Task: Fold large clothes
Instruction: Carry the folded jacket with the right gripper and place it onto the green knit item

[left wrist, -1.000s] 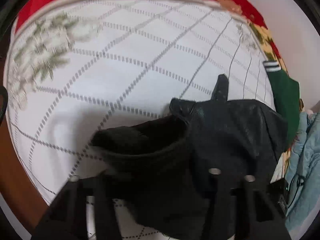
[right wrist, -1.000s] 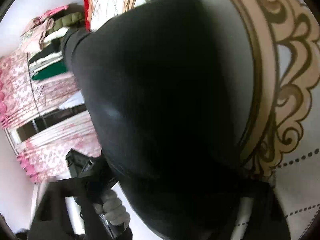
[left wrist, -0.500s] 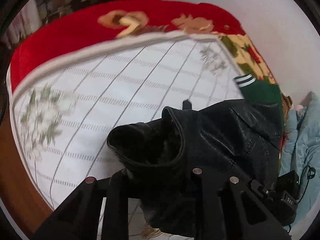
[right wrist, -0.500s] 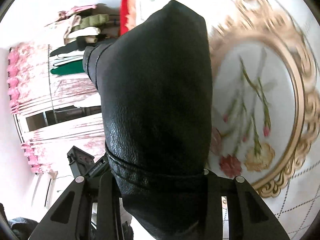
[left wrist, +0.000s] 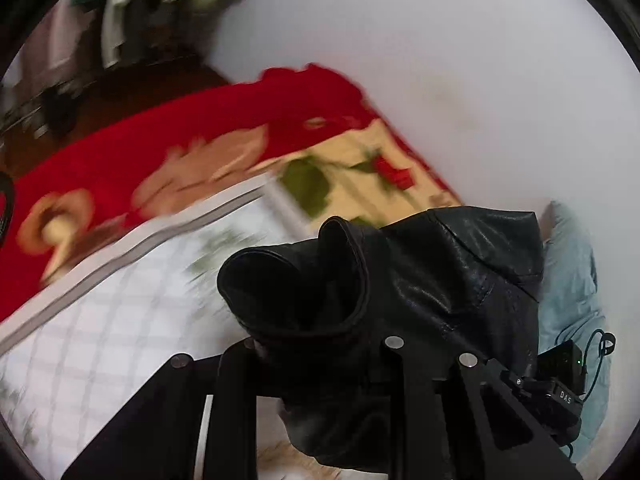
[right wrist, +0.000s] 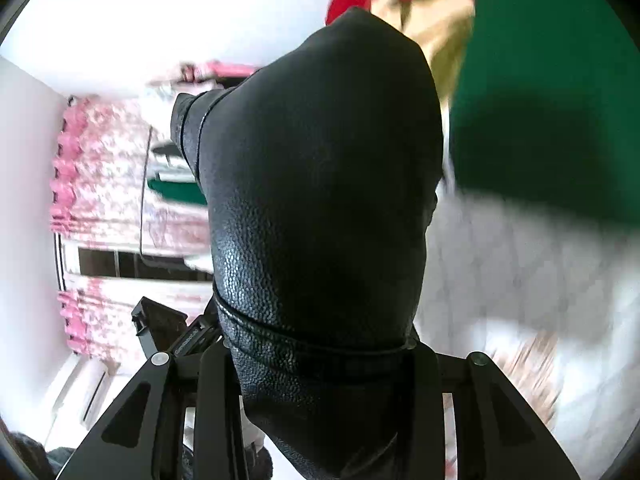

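Observation:
A black leather jacket [left wrist: 440, 280] hangs between both grippers, lifted above the bed. My left gripper [left wrist: 316, 356] is shut on a bunched fold of the jacket near its open cuff [left wrist: 296, 292]. My right gripper [right wrist: 320, 356] is shut on a seamed edge of the same jacket [right wrist: 320, 184], which bulges up and fills the middle of the right wrist view. The fingertips of both grippers are hidden in the leather.
A white checked quilt [left wrist: 100, 352] with a red flowered blanket [left wrist: 168, 136] lies below. A green garment [right wrist: 552, 92] lies on the bed to the right. A light blue cloth [left wrist: 572, 280] and hanging clothes [left wrist: 132, 12] stand by the white wall.
Both grippers have risen and tilted up with the jacket. The left wrist view now shows the wall and far blanket; the right wrist view has swung from the gold-framed quilt pattern to the green garment.

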Demonstrator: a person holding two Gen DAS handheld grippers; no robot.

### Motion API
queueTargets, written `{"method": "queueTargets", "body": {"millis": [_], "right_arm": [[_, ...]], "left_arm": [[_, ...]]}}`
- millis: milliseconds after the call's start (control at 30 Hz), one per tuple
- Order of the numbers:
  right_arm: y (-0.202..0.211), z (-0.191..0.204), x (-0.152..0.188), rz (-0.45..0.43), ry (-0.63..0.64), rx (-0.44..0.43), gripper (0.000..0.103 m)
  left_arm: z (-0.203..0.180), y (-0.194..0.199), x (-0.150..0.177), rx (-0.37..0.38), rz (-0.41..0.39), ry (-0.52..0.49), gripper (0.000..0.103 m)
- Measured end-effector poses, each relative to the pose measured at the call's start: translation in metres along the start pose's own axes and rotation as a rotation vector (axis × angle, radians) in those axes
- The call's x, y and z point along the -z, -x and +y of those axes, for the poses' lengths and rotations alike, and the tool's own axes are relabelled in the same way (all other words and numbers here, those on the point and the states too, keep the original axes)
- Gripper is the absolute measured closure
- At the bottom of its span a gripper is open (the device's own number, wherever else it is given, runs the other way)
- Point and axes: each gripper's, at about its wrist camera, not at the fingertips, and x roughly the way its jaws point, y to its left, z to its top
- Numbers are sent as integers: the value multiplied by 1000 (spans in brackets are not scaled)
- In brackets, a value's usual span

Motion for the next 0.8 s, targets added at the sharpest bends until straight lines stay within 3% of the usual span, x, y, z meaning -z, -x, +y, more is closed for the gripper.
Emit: {"method": "queueTargets", "body": {"millis": [167, 267, 400, 467, 500, 567, 700, 733, 800], "right_arm": [[51, -39, -107, -58, -39, 20, 64], [97, -93, -165, -74, -92, 86, 64], [125, -166, -204, -112, -179, 158, 60], [126, -185, -215, -108, -191, 176, 49], [125, -190, -221, -98, -189, 185, 49], [122, -183, -228, -92, -172, 209, 42], [121, -148, -225, -112, -87, 430, 29], [122, -137, -224, -128, -55, 508, 25], [120, -117, -217, -146, 8, 686, 12]], "left_arm": [[-69, -100, -12, 65, 46, -76, 83], [-95, -169, 12, 78, 129, -122, 82], [-116, -234, 49, 24, 196, -230, 80], [-117, -244, 59, -24, 204, -283, 68], [-114, -245, 63, -35, 210, -297, 65], [-107, -243, 65, -39, 221, -302, 45], [-100, -243, 59, -114, 212, -339, 7], [-102, -240, 57, -149, 199, -371, 1], [-102, -235, 55, -184, 182, -404, 1]]}}
